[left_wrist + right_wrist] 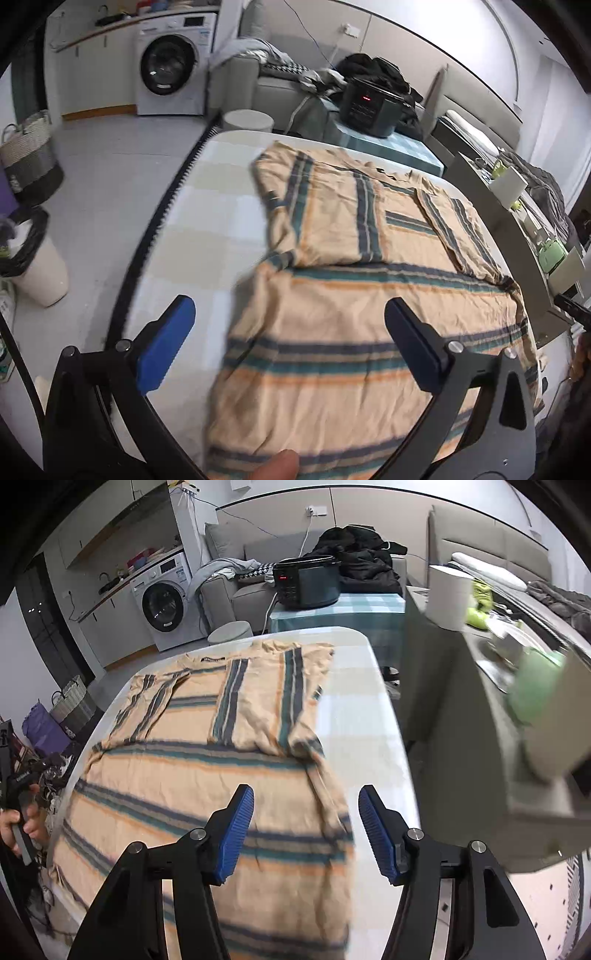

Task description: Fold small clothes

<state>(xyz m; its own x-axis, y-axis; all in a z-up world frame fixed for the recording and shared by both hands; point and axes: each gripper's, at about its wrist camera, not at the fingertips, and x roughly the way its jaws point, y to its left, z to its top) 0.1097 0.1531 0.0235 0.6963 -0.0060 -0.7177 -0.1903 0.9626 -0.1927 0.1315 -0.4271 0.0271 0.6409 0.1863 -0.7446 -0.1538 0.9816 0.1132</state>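
Both wrist views look down close over table (221, 206); share shirt (369, 295).

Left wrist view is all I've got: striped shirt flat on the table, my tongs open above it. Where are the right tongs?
Observer: The right tongs are open and empty, held over the right-hand edge of the striped shirt.
Operator: Any table showing past that edge? My view cuts off at the cloth.
Observer: Yes. A bare strip of checked tablecloth runs alongside the shirt out to the table's edge.
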